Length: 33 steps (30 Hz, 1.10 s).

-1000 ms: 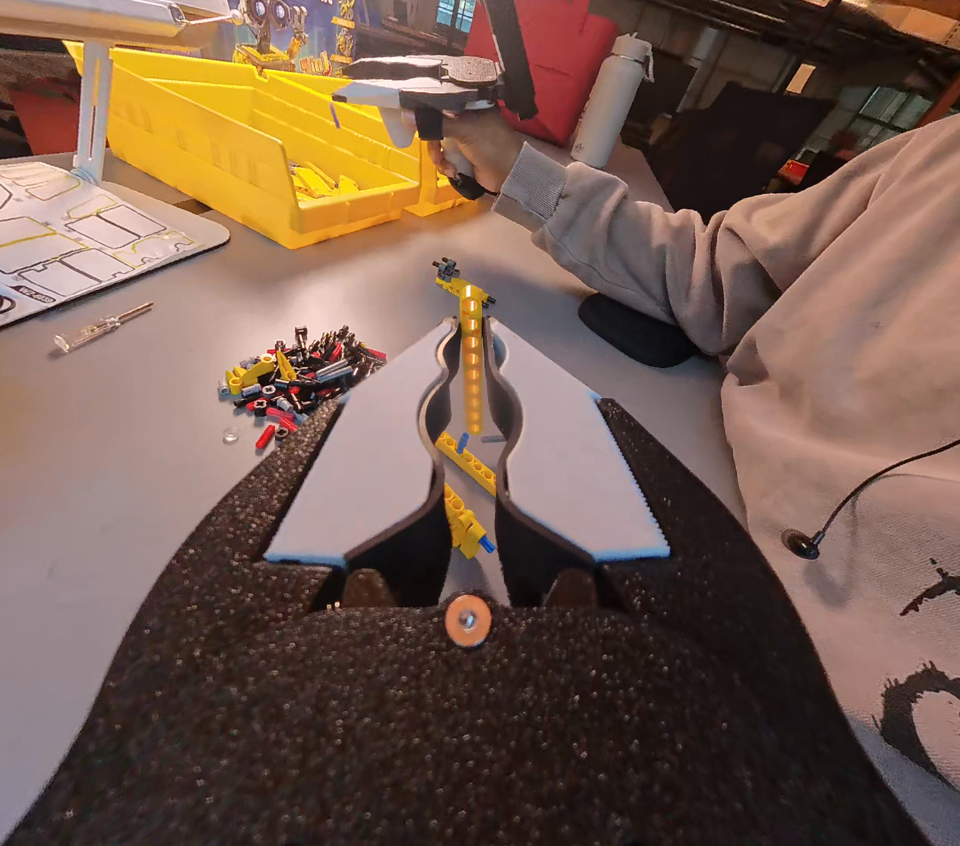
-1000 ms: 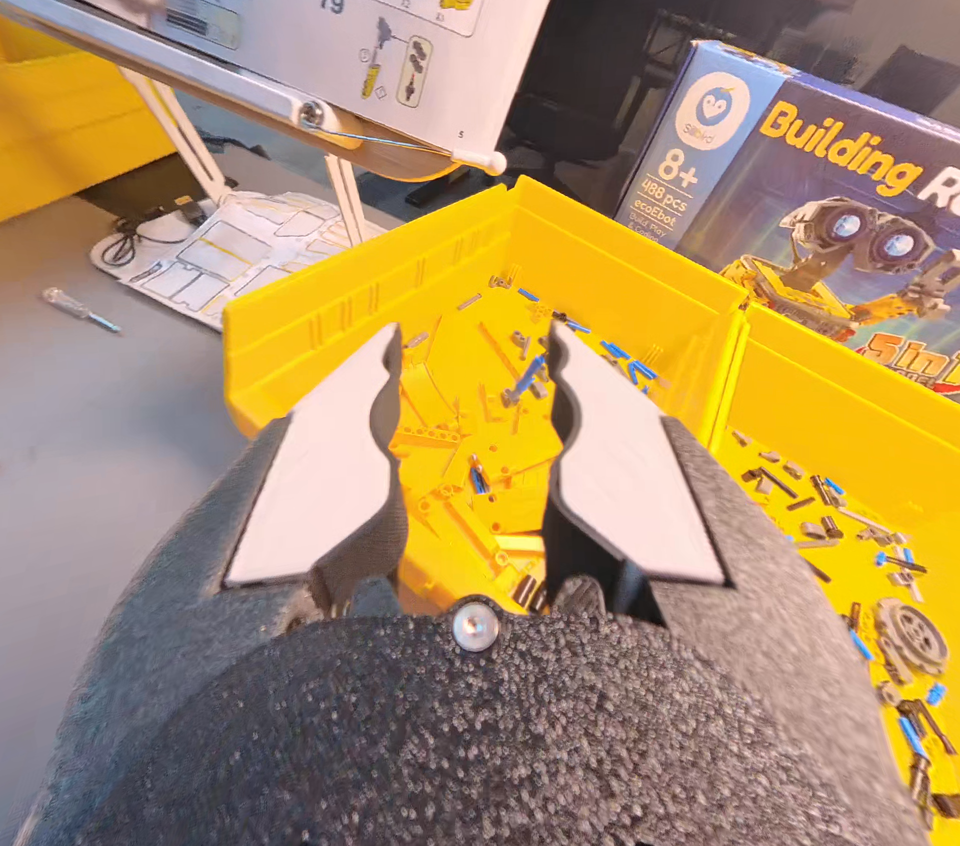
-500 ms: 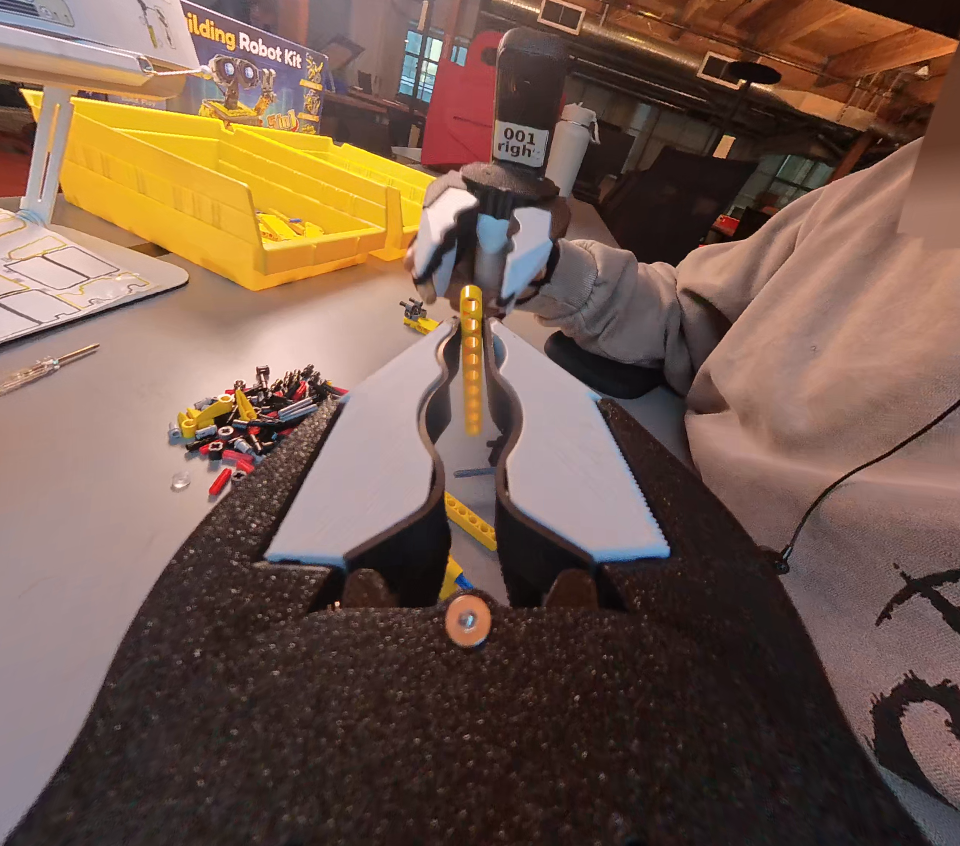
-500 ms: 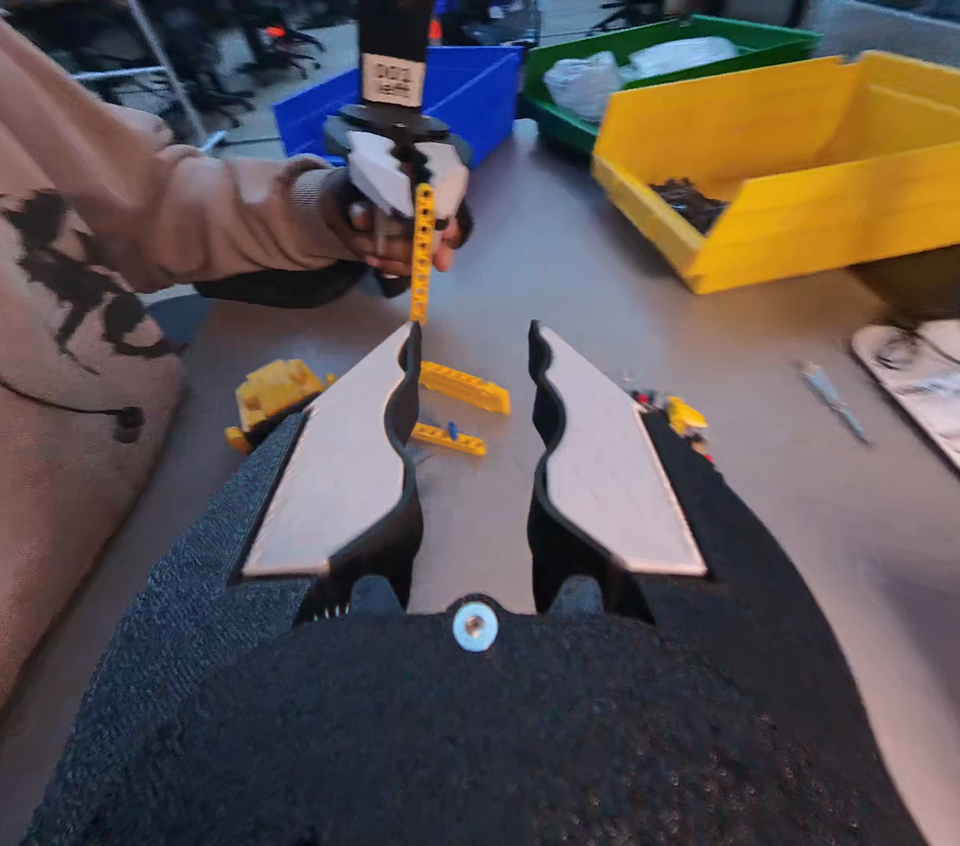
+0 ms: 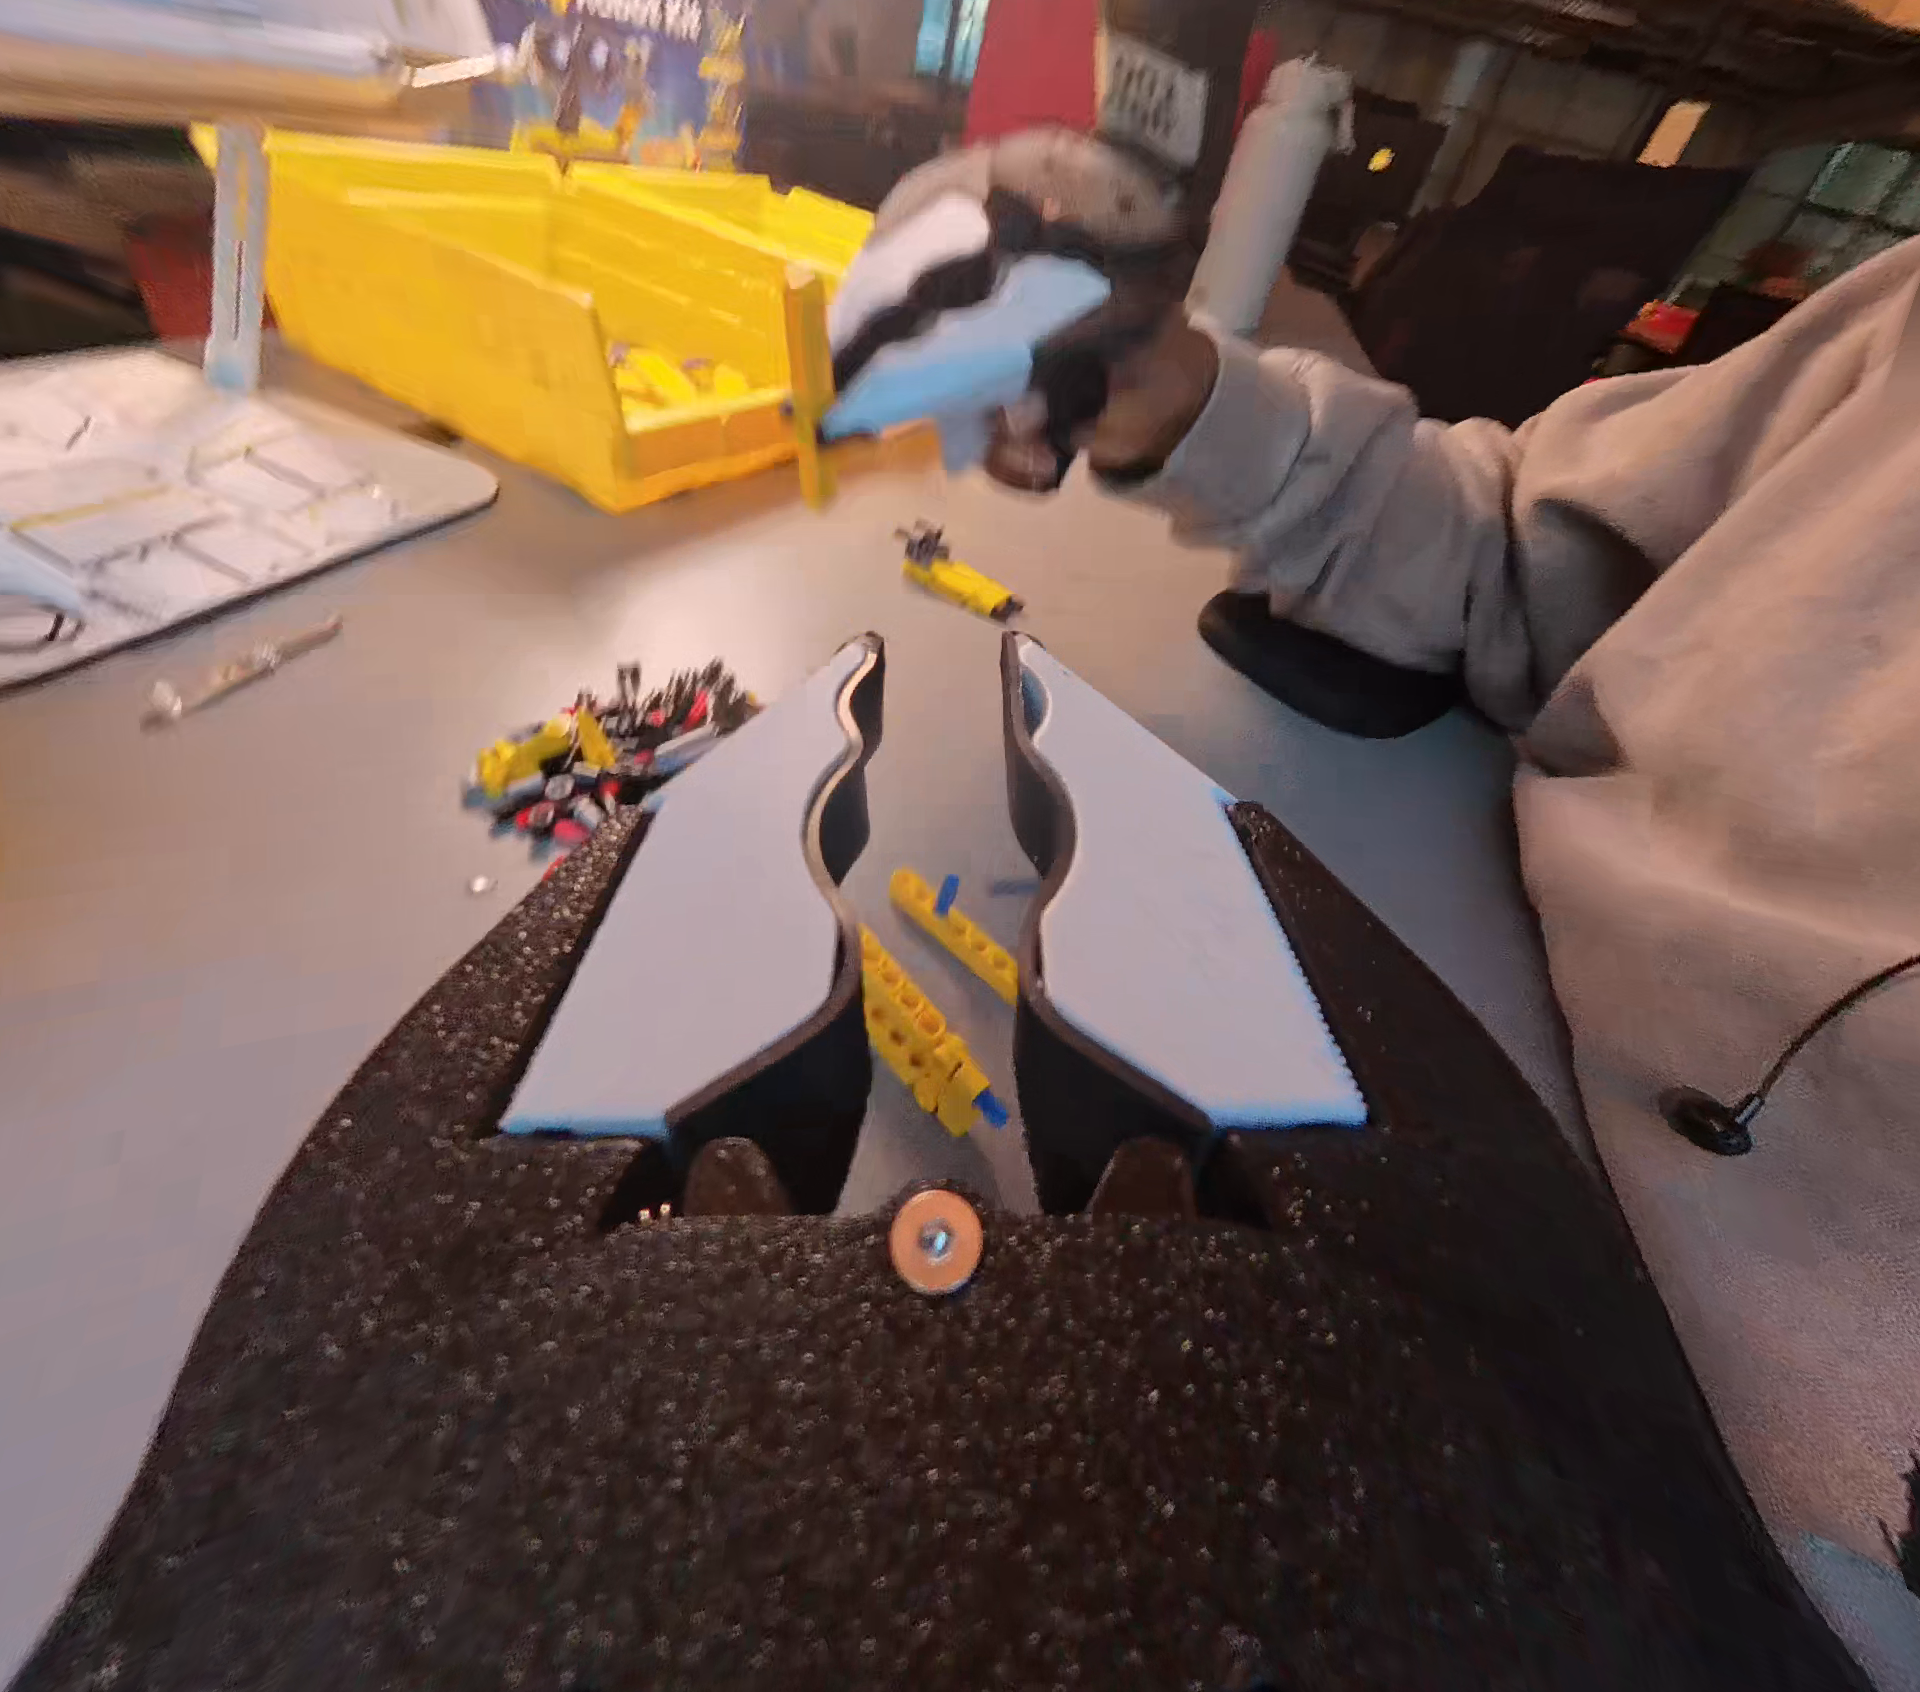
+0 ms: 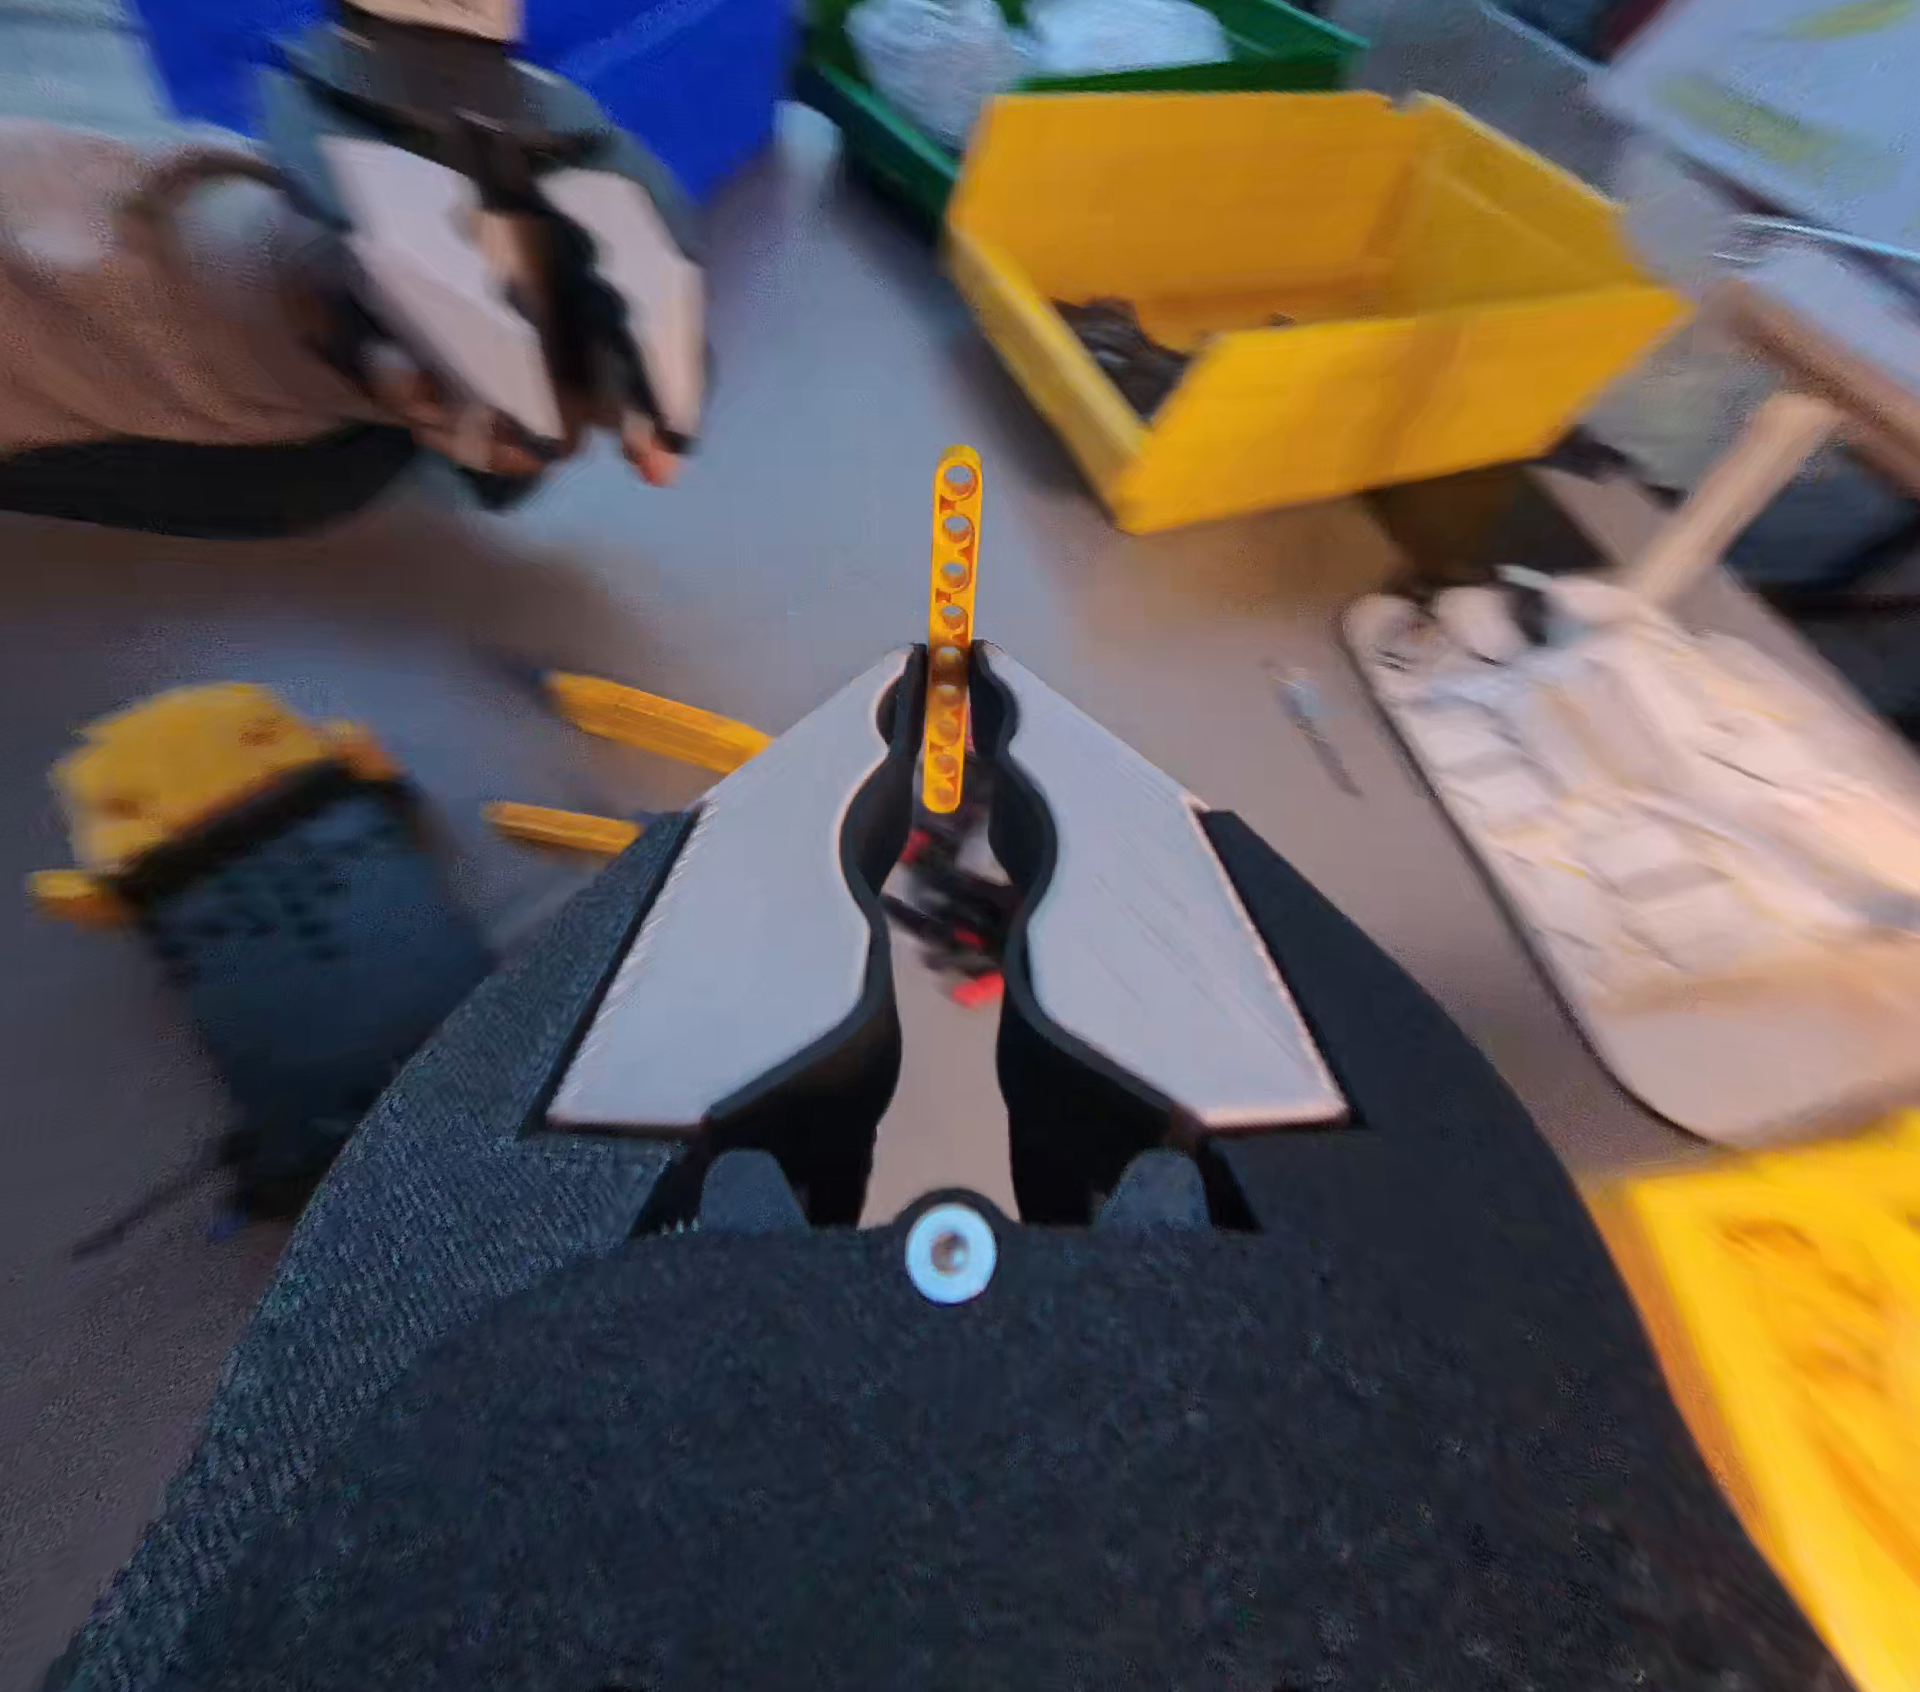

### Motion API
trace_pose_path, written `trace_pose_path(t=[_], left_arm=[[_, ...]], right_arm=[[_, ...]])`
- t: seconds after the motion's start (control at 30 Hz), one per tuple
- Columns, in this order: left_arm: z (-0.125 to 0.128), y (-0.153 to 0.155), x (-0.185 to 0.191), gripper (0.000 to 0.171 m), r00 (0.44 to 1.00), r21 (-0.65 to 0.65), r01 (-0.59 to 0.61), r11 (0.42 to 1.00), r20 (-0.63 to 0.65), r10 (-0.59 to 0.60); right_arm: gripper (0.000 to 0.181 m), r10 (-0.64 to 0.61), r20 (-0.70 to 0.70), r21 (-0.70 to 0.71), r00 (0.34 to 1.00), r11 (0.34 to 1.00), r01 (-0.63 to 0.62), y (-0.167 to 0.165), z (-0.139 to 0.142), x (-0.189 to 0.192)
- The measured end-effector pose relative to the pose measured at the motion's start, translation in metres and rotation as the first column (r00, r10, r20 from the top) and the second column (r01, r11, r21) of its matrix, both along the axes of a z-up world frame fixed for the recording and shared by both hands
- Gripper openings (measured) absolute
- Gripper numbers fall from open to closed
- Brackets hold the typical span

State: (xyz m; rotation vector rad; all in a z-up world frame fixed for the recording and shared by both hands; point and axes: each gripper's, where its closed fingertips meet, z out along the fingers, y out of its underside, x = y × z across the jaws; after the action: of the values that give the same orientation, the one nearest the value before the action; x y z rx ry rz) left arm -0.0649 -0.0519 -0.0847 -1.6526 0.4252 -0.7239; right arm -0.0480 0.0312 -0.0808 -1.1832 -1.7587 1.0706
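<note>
My right gripper [image 6: 948,655] is shut on a thin yellow beam with a row of holes [image 6: 954,562], held upright above the grey table. In the left wrist view, that gripper [image 5: 836,383] carries the beam [image 5: 808,395] near the yellow bins. My left gripper [image 5: 942,655] is open and empty, just above the table. Two yellow beams [image 5: 951,936] [image 5: 920,1040] lie on the table between its fingers. It also shows, blurred, in the right wrist view [image 6: 613,437].
A pile of small parts [image 5: 603,759], a small yellow assembly [image 5: 951,577], a screwdriver [image 5: 239,671] and a sticker sheet [image 5: 156,489] lie on the table. Yellow bins [image 5: 499,312] stand behind. A yellow-and-black build [image 6: 229,811] sits left. Green [image 6: 1039,11] and blue [image 6: 665,11] bins stand far off. Some 9 cm of space lies between my two pairs of fingers.
The yellow beam passed from my left gripper to my right. The left opened and drew back; the right shut on the beam and carried it away to the left.
</note>
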Motion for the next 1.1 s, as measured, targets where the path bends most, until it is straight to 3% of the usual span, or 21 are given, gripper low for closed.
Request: trace_pose_path(t=[0.03, 0.1, 0.2, 0.27, 0.37, 0.43, 0.5, 0.57, 0.63, 0.67, 0.73, 0.8, 1.1], left_arm=[[-0.013, 0.003, -0.005, 0.025, 0.999, -0.081, -0.019, 0.997, -0.035, 0.016], [-0.037, 0.004, -0.010, 0.030, 0.993, -0.194, -0.040, 0.980, -0.121, 0.017], [-0.064, 0.003, -0.005, 0.035, 0.979, -0.289, -0.042, 0.956, -0.205, -0.019], [-0.074, 0.001, 0.004, 0.036, 0.968, -0.311, -0.028, 0.950, -0.247, -0.053], [-0.091, -0.001, 0.012, 0.037, 0.940, -0.337, -0.031, 0.941, -0.331, -0.088], [-0.097, -0.001, 0.013, 0.037, 0.924, -0.344, -0.041, 0.938, -0.371, -0.095], [-0.100, -0.002, 0.011, 0.036, 0.912, -0.347, -0.049, 0.937, -0.397, -0.100], [-0.102, -0.002, 0.009, 0.035, 0.905, -0.347, -0.058, 0.936, -0.414, -0.097], [-0.101, -0.001, 0.008, 0.034, 0.906, -0.339, -0.061, 0.939, -0.414, -0.090], [-0.100, -0.001, 0.008, 0.034, 0.908, -0.337, -0.062, 0.939, -0.410, -0.088], [-0.098, 0.000, 0.006, 0.034, 0.913, -0.335, -0.064, 0.940, -0.401, -0.081], [-0.097, -0.001, 0.006, 0.034, 0.915, -0.331, -0.065, 0.941, -0.396, -0.076], [-0.091, 0.000, 0.003, 0.035, 0.913, -0.302, -0.074, 0.950, -0.404, -0.057]], right_arm=[[0.006, -0.153, 0.000, 0.107, 0.988, 0.983, 0.152, 0.047, 0.003, 0.004], [0.006, -0.426, -0.003, 0.253, 0.905, 0.875, 0.413, 0.137, 0.009, 0.027], [0.007, -0.752, -0.024, 0.473, 0.659, 0.572, 0.671, 0.260, 0.006, 0.081], [0.007, -0.857, -0.037, 0.585, 0.514, 0.398, 0.707, 0.308, -0.004, 0.113], [0.021, -0.890, -0.071, 0.606, 0.451, 0.320, 0.728, 0.324, -0.012, 0.127], [0.034, -0.860, -0.114, 0.566, 0.497, 0.355, 0.744, 0.309, -0.004, 0.118], [0.036, -0.748, -0.087, 0.553, 0.658, 0.513, 0.657, 0.269, 0.001, 0.092], [0.033, -0.493, 0.036, 0.470, 0.869, 0.776, 0.421, 0.189, -0.008, 0.055], [0.035, -0.183, 0.192, 0.279, 0.964, 0.952, 0.125, 0.089, -0.029, 0.035], [0.036, -0.024, 0.233, 0.191, 0.972, 0.981, -0.021, 0.041, -0.038, 0.032], [0.034, 0.183, 0.269, 0.095, 0.946, 0.972, -0.215, -0.028, -0.056, 0.028], [0.034, 0.270, 0.329, 0.063, 0.905, 0.950, -0.306, -0.064, -0.076, 0.024], [0.011, 0.279, 0.422, 0.065, 0.863, 0.940, -0.336, -0.083, -0.108, 0.011]])
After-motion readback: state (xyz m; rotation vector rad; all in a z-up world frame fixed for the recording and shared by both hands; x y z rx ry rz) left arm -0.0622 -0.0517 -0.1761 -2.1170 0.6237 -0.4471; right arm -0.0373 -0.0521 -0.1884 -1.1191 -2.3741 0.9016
